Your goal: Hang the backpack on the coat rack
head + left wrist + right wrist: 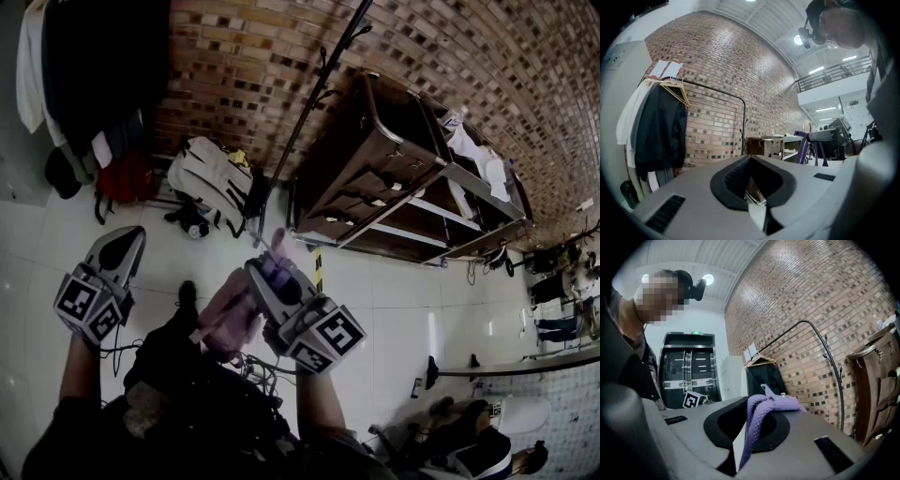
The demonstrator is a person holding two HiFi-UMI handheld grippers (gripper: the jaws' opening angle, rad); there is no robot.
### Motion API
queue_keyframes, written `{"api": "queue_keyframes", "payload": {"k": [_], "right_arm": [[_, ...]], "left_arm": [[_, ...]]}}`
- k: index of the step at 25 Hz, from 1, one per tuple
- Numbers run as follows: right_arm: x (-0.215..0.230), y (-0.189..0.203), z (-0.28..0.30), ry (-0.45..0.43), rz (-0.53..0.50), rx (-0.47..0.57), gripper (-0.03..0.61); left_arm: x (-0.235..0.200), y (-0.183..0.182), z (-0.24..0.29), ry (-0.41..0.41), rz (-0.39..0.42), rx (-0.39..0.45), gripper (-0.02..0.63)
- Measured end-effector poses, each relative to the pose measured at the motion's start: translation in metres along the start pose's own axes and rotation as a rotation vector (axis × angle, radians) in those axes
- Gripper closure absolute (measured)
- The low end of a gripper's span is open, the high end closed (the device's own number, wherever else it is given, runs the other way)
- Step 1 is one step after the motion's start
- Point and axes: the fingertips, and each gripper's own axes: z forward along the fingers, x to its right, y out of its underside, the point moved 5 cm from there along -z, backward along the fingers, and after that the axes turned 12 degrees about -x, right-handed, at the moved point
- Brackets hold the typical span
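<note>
My right gripper (265,267) is shut on a purple woven strap (761,413), and a pink-purple backpack (225,316) hangs below it in front of me. In the right gripper view the strap loops out over the top of the jaws of the right gripper (754,427). The coat rack (309,103) is a black post with small hooks standing ahead against the brick wall; the post (834,376) is to the right of the held strap. My left gripper (127,246) is raised at the left, shut and holding nothing; in its own view the left gripper (757,197) has its jaws together.
Dark jackets (94,66) hang on the rail left of the post. A white backpack (211,173) and a red bag (127,178) lie on the floor beneath. A brown cabinet (394,159) stands to the right of the rack. Cables (253,370) trail near my feet.
</note>
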Motion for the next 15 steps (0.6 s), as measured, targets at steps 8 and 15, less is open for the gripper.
{"api": "queue_keyframes", "payload": {"k": [8,15], "right_arm": [[0.074,0.000,0.048,0.038,0.024,0.000,0.561],[0.153,-0.006,0.114,0.059,0.049,-0.031,0.561]], "left_arm": [[-0.047,-0.011,0.090,0.054,0.018,0.024,0.577],[-0.110,-0.024,0.184,0.116,0.019,-0.012,0.577]]}}
